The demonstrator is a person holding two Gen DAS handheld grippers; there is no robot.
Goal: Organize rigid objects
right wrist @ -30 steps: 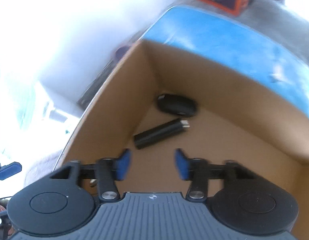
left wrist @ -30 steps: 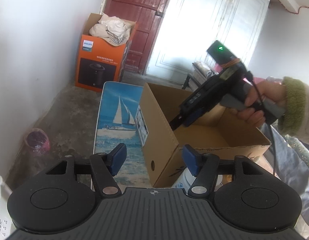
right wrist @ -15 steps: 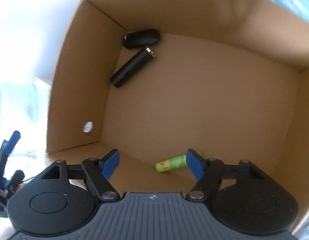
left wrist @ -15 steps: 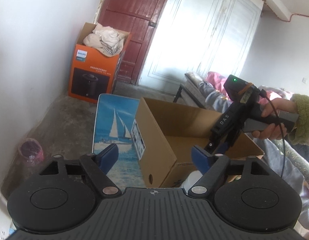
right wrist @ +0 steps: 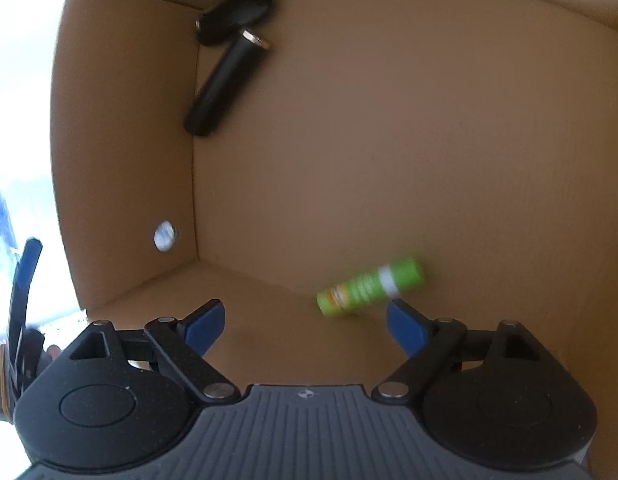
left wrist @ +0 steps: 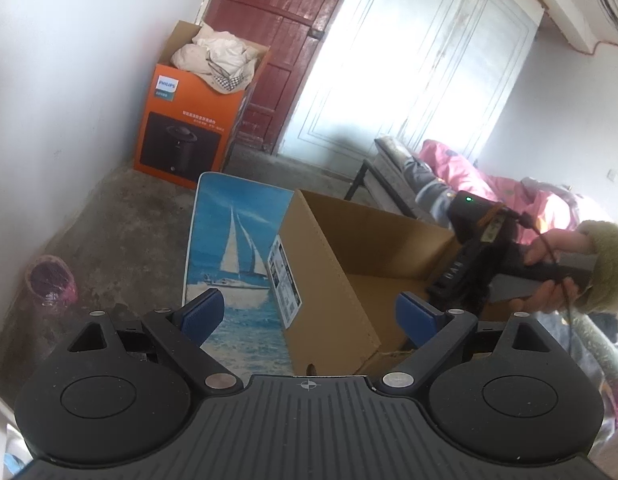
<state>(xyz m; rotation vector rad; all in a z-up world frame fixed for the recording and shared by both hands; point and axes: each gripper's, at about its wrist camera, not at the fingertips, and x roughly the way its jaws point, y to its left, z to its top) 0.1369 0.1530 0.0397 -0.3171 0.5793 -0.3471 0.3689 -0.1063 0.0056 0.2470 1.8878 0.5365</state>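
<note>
Down inside the cardboard box, the right gripper hangs with its jaws just opened wide and nothing between them. Just beyond its right fingertip a green tube lies on the box floor — blurred, so possibly rolling — with its long axis slanting across the gripper's line. A black cylinder and a dark oval object rest in the far left corner. Outside, the left gripper also stands just opened and empty — well short of the tube.
</note>
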